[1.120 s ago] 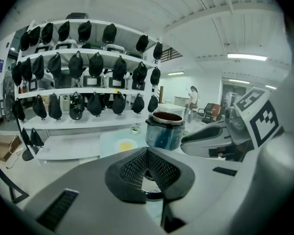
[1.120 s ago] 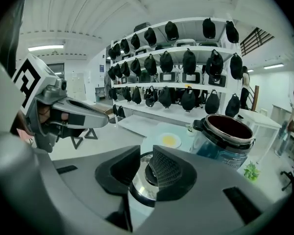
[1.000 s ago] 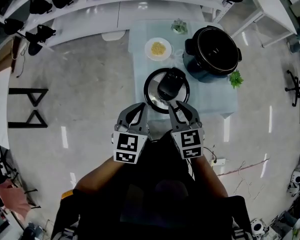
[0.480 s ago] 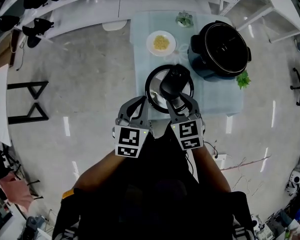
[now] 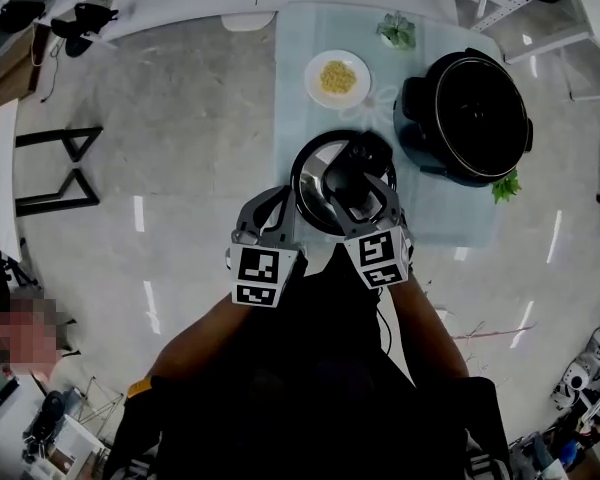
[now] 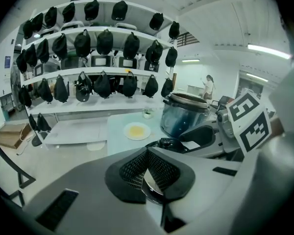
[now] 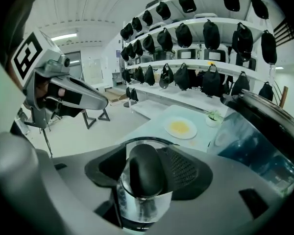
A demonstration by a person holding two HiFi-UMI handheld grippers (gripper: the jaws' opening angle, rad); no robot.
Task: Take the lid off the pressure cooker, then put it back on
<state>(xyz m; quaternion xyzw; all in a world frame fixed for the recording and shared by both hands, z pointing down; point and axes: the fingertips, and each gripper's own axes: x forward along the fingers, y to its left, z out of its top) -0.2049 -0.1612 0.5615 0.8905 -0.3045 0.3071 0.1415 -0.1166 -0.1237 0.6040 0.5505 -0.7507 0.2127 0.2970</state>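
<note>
The pressure cooker lid (image 5: 318, 173) lies flat on the pale blue table (image 5: 292, 88), shiny with a black handle (image 5: 356, 171). The open black pot (image 5: 470, 118) stands to its right. My right gripper (image 5: 366, 204) has its jaws on either side of the handle (image 7: 144, 168). They have just been opening, and the pads (image 7: 185, 168) stand clear of it. My left gripper (image 5: 284, 200) reaches the lid's near left rim. Its pads (image 6: 162, 169) meet at the tips, and a sliver of shiny lid shows behind them.
A white plate (image 5: 337, 76) of yellow food sits behind the lid, with a small potted plant (image 5: 395, 30) further back. A green sprig (image 5: 505, 185) lies by the pot. Shelves of black bags (image 6: 103, 84) line the wall beyond, and a white bench runs below them.
Both grippers have come forward and down from just short of the lid's near rim. The right jaws now straddle the handle and the left tips reach the rim. The lid has stayed on the table.
</note>
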